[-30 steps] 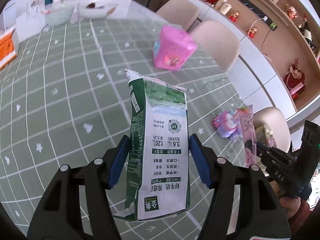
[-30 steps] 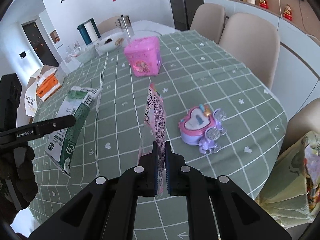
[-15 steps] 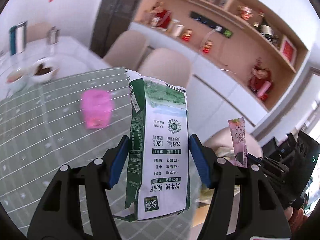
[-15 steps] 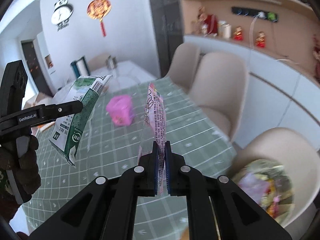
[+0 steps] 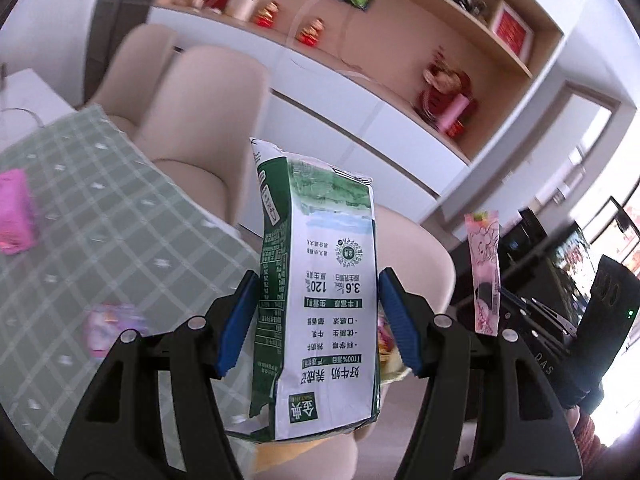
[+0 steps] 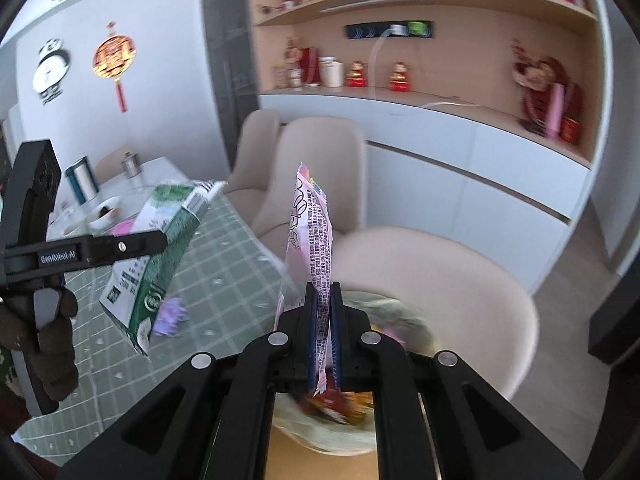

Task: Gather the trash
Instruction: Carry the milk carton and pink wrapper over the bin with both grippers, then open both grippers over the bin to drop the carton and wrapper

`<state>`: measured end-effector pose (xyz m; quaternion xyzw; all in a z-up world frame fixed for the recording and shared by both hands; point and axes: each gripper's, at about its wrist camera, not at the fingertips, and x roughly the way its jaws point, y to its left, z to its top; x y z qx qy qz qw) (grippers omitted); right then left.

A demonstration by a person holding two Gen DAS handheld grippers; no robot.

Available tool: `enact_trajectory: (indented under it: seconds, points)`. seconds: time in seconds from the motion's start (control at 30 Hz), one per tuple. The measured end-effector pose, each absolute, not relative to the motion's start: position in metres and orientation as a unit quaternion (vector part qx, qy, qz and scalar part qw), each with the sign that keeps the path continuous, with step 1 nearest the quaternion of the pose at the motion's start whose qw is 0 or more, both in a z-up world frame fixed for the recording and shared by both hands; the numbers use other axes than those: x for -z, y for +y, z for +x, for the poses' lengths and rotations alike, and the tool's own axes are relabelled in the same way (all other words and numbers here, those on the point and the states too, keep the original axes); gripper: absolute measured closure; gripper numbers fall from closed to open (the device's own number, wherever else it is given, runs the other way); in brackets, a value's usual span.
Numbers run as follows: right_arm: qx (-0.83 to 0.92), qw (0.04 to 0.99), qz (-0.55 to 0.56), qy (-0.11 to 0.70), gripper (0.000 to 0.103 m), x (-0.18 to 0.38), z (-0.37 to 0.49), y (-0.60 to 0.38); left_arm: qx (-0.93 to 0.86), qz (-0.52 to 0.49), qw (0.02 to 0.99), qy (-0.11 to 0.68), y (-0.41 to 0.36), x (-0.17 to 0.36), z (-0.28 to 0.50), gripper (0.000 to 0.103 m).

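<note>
Clearly both pieces of trash are off the table and in the air; the milk carton (image 5: pixel 320 280), green and white with its top torn open, stands upright between the blue pads of the left hand-held gripper (image 5: pixel 318 320), whose jaws are set wide because the carton's broad printed face fills the gap, the pads pressing on its two sides about halfway up so that it hangs steady without tipping; the right wrist view shows the same carton (image 6: pixel 152 264) tilted, well above the cloth, with the person's gloved hand (image 6: pixel 44 344) around the handle at the near left; the pink snack wrapper (image 6: pixel 312 256) is flat and thin, so the right hand-held gripper (image 6: pixel 325 332) has its jaws pressed almost together, pinching the lower part of the wrapper edge-on while the rest stands up above the fingers; in the left wrist view that wrapper (image 5: pixel 484 272) shows to the right of the carton, the two held well apart, probably so that neither knocks the other; just beyond and below the right fingers lies a pale bag (image 6: pixel 336 428) with colourful scraps inside, seated on a cream chair (image 6: pixel 448 272), and I judge this to be where the trash is headed, which would explain why both tools point downward at it; to the left lies the table (image 5: pixel 100 216) under its green checked cloth, with a pink box (image 5: pixel 14 210) and a small blurred purple toy (image 6: pixel 170 314) on it; shelves of red ornaments (image 6: pixel 356 74) line the far wall.
</note>
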<state>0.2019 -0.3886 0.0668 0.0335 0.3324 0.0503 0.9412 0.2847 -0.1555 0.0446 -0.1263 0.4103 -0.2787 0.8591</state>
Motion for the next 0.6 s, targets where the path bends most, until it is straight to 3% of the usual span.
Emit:
enact_trajectory:
  seconds: [0.6]
  points:
    - [-0.001,0.926,0.097,0.365,0.095,-0.013,0.21,-0.511,0.318,-0.099,0.812,0.479,-0.307,0.049,0.332,0.044]
